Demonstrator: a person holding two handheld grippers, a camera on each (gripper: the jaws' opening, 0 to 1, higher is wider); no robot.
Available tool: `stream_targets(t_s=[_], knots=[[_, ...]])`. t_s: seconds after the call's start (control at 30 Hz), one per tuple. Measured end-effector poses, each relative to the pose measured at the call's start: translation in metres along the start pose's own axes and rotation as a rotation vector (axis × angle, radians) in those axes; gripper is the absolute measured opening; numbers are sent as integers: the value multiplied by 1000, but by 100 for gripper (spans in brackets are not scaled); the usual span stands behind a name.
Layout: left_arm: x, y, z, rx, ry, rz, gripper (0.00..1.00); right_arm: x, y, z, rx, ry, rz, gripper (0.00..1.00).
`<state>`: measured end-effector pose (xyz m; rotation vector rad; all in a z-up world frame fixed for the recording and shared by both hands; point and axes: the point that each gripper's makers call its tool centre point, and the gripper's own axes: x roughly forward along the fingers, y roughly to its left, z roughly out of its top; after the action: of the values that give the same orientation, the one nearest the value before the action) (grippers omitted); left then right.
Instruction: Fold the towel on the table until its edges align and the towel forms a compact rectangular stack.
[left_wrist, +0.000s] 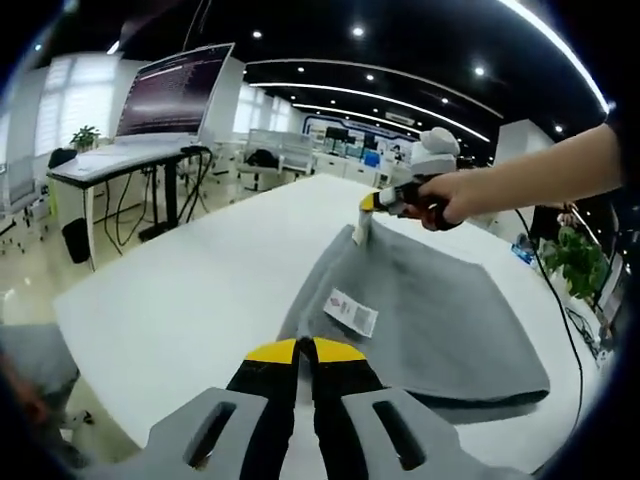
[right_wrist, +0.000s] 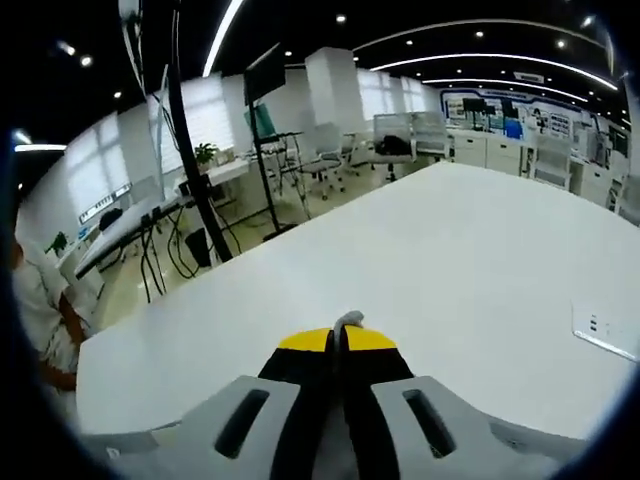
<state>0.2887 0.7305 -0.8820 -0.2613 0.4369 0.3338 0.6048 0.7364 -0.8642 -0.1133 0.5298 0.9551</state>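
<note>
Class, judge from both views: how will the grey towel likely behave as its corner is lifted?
The grey towel is probably floppy: it lies flat with soft creases. The corner pinched by the right gripper peaks upward, so the rest should drape. It likely slides easily on the smooth white table.

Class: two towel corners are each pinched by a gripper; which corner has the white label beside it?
The corner clamped by the left gripper: the white label lies beside it on the grey towel; the right gripper's far corner shows none.

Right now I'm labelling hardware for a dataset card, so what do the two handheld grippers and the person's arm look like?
Each gripper, left gripper and right gripper, has a light grey moulded body with slotted openings and black jaws capped in yellow. Seen across the table, the right gripper carries a rounded white housing. The person's hand and forearm are bare, no sleeve visible.
</note>
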Motion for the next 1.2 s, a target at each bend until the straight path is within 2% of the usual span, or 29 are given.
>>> stream_targets(t_s=[0.2,0.3,0.53,0.7,0.73,0.83,0.97,1.03,1.1,1.2], knots=[[5,4,-7,-2,21,16,4,6,5,-6,-6,10,17,1],[8,8,-10,-7,33,44,8,10,9,-11,-81,30,50,4],[19,13,-11,82,55,51,18,4,11,-11,-102,32,62,18],[23,12,-1,149,35,30,21,1,5,-19,-150,69,65,30],[24,10,2,190,35,15,21,-2,3,-20,-155,70,66,31],[27,5,2,242,55,-13,23,-10,0,-23,-156,70,65,31],[29,9,3,258,63,-15,23,-20,-6,-30,-147,77,51,34],[28,14,1,328,103,8,22,-24,-7,-34,-136,82,52,34],[29,12,3,322,89,-1,23,-29,-9,-40,-138,95,51,35],[31,14,5,310,98,-17,26,-34,-13,-49,-131,131,52,40]])
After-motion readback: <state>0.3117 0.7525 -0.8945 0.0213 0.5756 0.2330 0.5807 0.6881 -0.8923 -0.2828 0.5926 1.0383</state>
